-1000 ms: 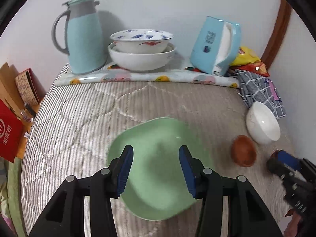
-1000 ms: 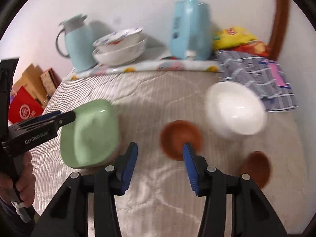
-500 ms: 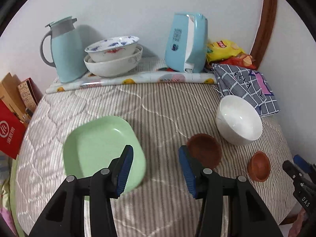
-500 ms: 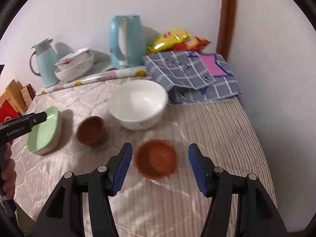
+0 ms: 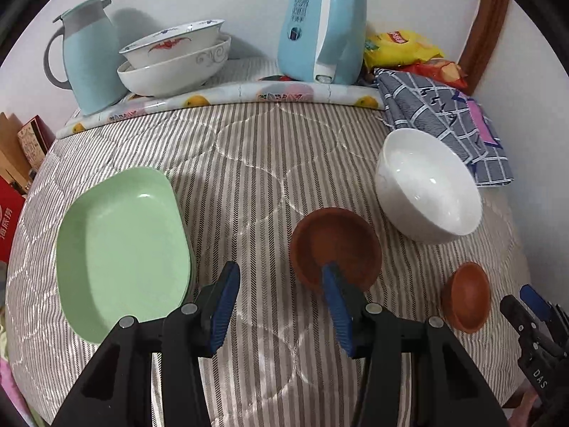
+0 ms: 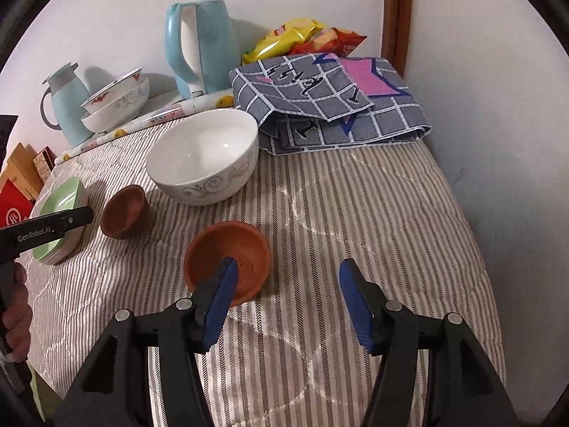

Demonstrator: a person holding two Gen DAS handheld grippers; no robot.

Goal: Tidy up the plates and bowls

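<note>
Left wrist view: the left gripper (image 5: 281, 284), jaws wide and empty, hovers low over the striped quilted desk (image 5: 256, 163). A second ago the green plate (image 5: 121, 245) lay directly between its fingers; the gripper has since swung rightward, so the plate now sits at 9 o'clock and the larger brown bowl (image 5: 334, 242) at 1 o'clock, the right finger overlapping its near rim. The white bowl (image 5: 426, 192) stands at 2 o'clock, the small brown bowl (image 5: 466, 299) at 3 o'clock. Right wrist view: the right gripper (image 6: 288, 284), jaws likewise wide and empty, has shifted from the larger brown bowl to the small brown bowl (image 6: 227, 259), its left finger over the rim — nothing is yet grasped. Judgement: each gripper appears lined up on a brown bowl — nesting probably follows.
</note>
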